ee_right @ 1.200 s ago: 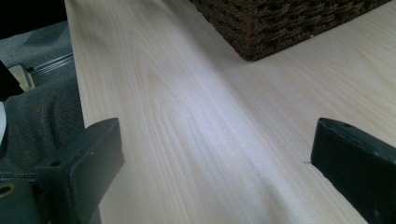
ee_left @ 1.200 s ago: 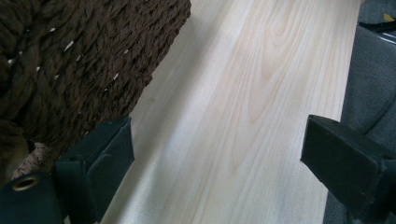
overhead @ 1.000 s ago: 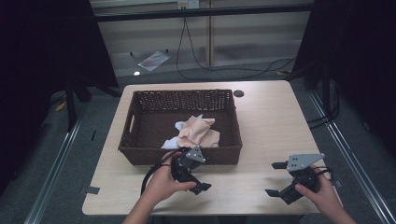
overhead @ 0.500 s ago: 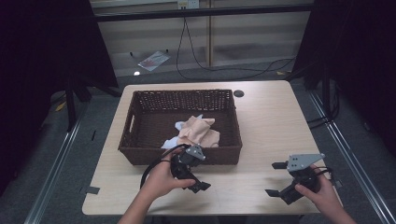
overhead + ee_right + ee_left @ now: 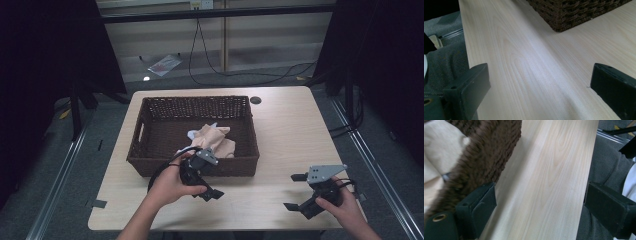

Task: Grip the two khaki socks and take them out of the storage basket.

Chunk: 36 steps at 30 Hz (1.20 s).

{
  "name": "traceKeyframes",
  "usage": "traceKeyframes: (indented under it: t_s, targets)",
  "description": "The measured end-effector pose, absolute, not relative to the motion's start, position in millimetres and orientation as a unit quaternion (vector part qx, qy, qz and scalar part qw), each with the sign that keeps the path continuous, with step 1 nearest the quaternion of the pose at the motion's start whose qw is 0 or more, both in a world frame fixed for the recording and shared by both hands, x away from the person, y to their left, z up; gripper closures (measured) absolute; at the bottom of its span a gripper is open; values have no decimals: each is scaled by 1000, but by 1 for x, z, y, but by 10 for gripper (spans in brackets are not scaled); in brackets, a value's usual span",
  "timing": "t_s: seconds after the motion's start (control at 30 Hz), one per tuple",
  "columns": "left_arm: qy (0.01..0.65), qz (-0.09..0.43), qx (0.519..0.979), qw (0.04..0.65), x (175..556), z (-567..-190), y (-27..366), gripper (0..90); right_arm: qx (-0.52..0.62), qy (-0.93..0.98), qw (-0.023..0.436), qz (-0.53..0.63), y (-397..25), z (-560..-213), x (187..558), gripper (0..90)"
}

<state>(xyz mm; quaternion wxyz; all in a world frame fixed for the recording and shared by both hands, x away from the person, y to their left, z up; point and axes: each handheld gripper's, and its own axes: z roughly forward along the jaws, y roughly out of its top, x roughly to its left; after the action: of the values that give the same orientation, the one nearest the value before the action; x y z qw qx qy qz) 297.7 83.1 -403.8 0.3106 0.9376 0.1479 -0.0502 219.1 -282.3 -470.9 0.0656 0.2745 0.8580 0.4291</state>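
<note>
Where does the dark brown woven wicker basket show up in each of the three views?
High view: the dark brown woven wicker basket sits mid-table, toward the far edge, pale cloth inside.
Left gripper view: its wall fills the upper left, beside the left tool's jaw.
Right gripper view: one corner shows at the top, right of centre.
Shared landmark: the light wooden table under it.

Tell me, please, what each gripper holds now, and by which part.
Nothing is held. The left gripper, jaws apart, hovers at the near wall of the wicker basket. The right gripper is open over bare table.
</note>
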Motion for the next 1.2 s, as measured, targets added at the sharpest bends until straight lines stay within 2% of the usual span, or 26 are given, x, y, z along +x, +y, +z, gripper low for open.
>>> traceKeyframes:
  t_s: [0.7,1.2]
  targets:
    - [166,-65,941,287,328,-366,85,97,273,859,66,427,-282,-471,219,23]
    - [205,-61,940,265,357,-361,83,104,273,859,64,429,-283,-471,219,23]
